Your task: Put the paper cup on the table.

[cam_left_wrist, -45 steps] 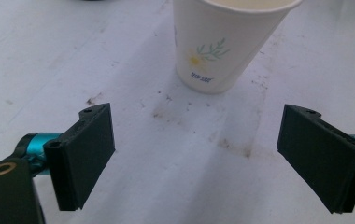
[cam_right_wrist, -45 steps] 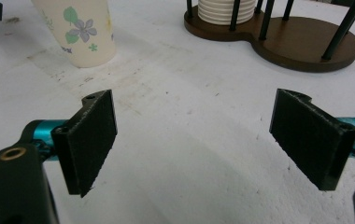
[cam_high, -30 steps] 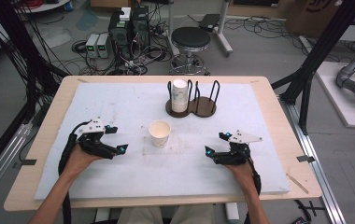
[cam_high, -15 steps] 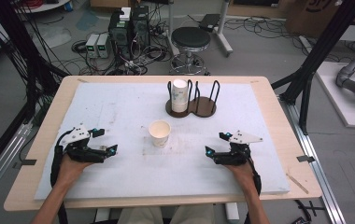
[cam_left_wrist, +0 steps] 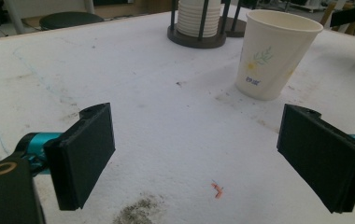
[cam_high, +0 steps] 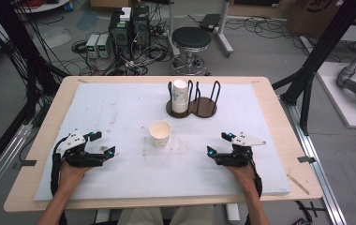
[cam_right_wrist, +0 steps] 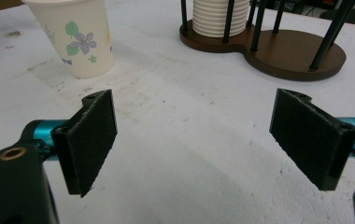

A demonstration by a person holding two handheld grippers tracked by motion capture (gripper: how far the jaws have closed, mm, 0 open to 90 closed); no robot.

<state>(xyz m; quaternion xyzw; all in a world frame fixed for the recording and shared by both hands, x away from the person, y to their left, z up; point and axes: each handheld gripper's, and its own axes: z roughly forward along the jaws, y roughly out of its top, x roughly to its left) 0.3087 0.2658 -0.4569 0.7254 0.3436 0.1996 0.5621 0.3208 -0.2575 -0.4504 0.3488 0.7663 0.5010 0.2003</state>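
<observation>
A white paper cup (cam_high: 159, 133) with a flower print stands upright in the middle of the white mat (cam_high: 120, 112); it appears too in the left gripper view (cam_left_wrist: 273, 53) and the right gripper view (cam_right_wrist: 75, 39). Behind it a dark wooden holder (cam_high: 192, 105) with black posts keeps a stack of cups (cam_high: 180, 95) in its left bay; the right bay is bare. My left gripper (cam_high: 105, 144) rests low at the mat's left, open, nothing between its jaws (cam_left_wrist: 199, 158). My right gripper (cam_high: 219, 144) sits at the right, open and empty (cam_right_wrist: 194, 144).
The mat covers a wooden table (cam_high: 279, 126). A small orange scrap (cam_left_wrist: 217, 189) and a dark smudge (cam_left_wrist: 138, 212) lie on the mat just ahead of the left gripper. A stool (cam_high: 191, 40), computers and cables stand on the floor beyond the table.
My left hand has drawn back to the left and toward the table's front edge, away from the cup. The right hand has kept still.
</observation>
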